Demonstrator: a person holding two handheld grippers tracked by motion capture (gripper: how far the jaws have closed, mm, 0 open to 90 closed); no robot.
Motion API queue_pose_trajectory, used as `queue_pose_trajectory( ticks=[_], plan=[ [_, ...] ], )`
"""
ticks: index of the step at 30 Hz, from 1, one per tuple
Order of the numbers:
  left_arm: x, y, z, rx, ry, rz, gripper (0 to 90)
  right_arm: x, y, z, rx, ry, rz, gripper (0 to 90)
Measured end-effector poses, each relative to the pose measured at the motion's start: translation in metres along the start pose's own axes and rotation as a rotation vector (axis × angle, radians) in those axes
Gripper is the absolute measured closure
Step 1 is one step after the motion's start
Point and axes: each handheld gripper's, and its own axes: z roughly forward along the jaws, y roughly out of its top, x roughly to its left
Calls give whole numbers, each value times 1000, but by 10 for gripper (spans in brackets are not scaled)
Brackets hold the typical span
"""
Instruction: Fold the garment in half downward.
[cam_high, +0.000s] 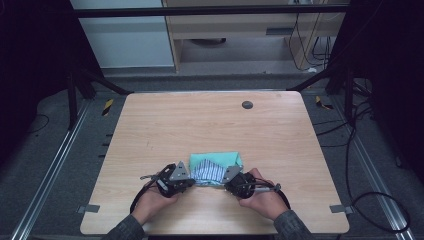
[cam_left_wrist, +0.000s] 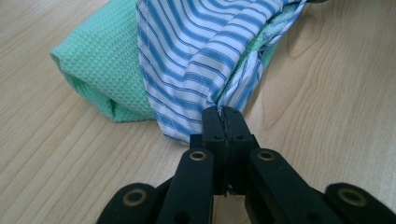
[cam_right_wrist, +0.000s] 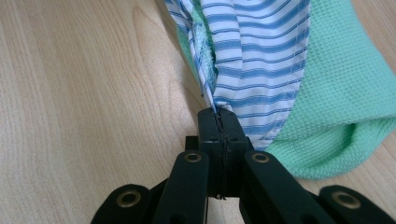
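High view, near edge first: two forearms in dark sleeves come in from the bottom, each hand w/ a gripper, both low on the front part of the wooden counter (cam_high: 150, 125). Left gripper (cam_high: 189, 181) sits just left of the cloth bundle, right gripper (cam_high: 226, 184) just right of it, tips pointing inward toward each other w/ the striped cloth (cam_high: 209, 172) between them. Left gripper view: jaws clenched tight, no gap, pinching a gathered edge of the blue-and-white striped cloth (cam_left_wrist: 196, 60) right at the tips; fabric pulls up and away from the pinch in folds. Beside and under it lies the green waffle-weave towel (cam_left_wrist: 100, 70), folded, rounded fold facing the camera, resting on the counter (cam_left_wrist: 56, 154). Right gripper view: same story mirrored, jaws clamped shut on another bunched edge of the striped cloth (cam_right_wrist: 261, 60), green towel (cam_right_wrist: 345, 107) to the side and partly beneath, its folded end open toward the lens; bare counter (cam_right_wrist: 84, 93) on the other side. Back in the high view, green towel (cam_high: 227, 159) pokes out behind the stripes, approx mid-width of the counter, well apart from both side edges. Farther out, a small dark round disc (cam_high: 247, 104) near the far edge. Beyond that, grey floor, black frame legs, cables at right, pale cabinet at the back.
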Motion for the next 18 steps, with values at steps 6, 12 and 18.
queue_pose_trajectory(
  ticks=[6,12,18],
  plan=[
    [-2,-1,-5,-33,-2,-27,809,0,-2,-2,-14,-9,20,804],
    [-6,-4,-18,-71,-4,-66,652,0,-10,-10,-38,-19,60,595],
    [0,-7,-28,-83,31,-88,547,-4,-21,-17,-40,-50,117,467]
  ],
)
